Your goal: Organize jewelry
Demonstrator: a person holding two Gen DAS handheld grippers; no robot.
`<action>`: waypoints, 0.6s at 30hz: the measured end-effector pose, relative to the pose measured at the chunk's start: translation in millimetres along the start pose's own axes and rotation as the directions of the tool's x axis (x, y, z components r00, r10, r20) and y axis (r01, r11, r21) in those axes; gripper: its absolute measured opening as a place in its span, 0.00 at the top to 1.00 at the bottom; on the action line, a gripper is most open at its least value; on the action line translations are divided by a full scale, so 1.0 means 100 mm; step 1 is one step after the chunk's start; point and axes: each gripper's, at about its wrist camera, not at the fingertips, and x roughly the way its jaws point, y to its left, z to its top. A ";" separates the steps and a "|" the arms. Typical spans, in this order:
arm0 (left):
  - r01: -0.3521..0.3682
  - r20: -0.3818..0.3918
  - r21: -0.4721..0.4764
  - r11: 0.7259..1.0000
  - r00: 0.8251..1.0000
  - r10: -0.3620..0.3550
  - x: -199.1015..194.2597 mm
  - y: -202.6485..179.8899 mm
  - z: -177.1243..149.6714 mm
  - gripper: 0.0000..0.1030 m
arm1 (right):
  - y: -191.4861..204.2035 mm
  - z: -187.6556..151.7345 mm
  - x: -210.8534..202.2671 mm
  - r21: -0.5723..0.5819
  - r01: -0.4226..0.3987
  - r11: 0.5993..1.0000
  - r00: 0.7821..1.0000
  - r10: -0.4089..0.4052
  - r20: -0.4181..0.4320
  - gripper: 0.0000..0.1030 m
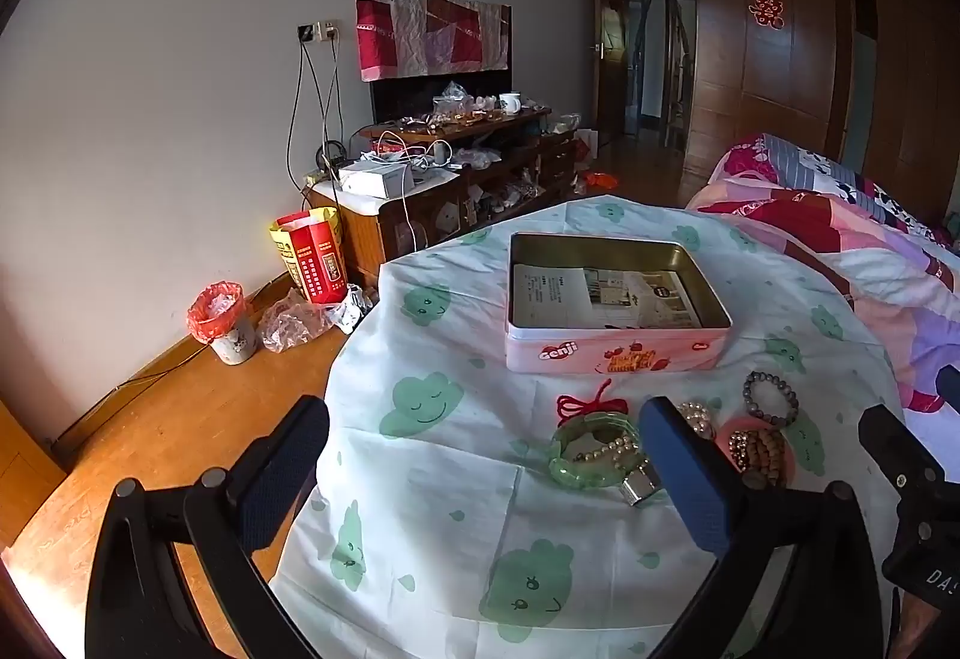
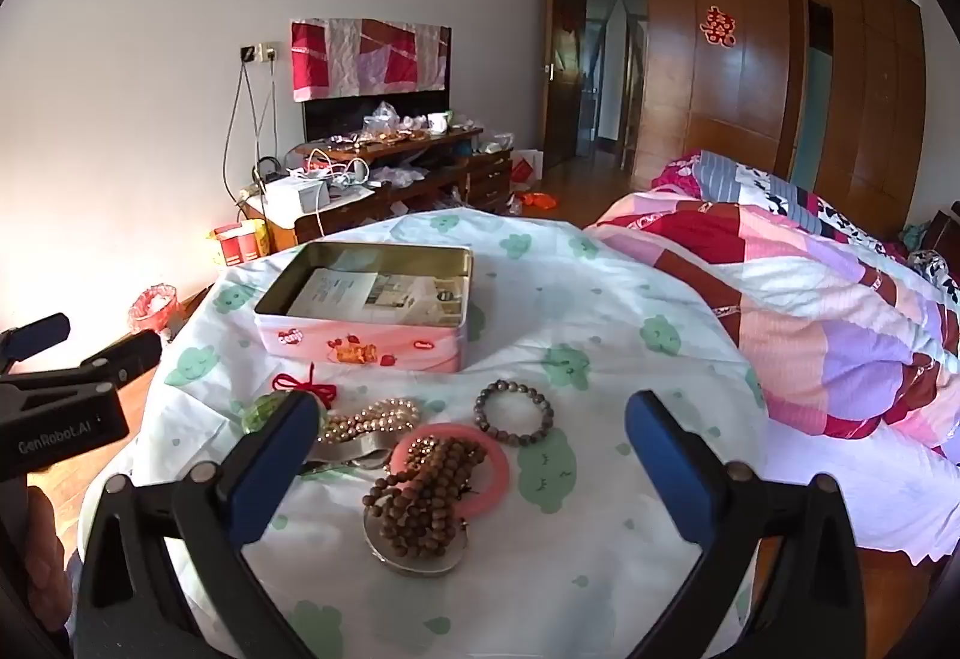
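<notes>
Here we hover, both tongs — left tongs (image 1: 483, 470), right tongs (image 2: 474, 464) — released and empty; next, grasping the wooden bead bracelet (image 2: 429, 497) for the biscuit tin (image 2: 366, 344).

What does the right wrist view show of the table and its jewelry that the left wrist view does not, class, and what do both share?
Only the right wrist view shows the clear ring under the brown wooden beads. Only the left wrist view shows the whole green bangle. Both share the open pink tin, the grey bead bracelet, the red cord, and both grippers, left gripper and right gripper, open and empty.
</notes>
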 end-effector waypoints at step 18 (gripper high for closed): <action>-0.019 0.007 0.006 1.000 1.000 0.019 0.01 0.00 0.01 0.01 | 0.02 -0.01 0.02 -0.008 0.005 1.000 1.000 -0.005 0.000 0.00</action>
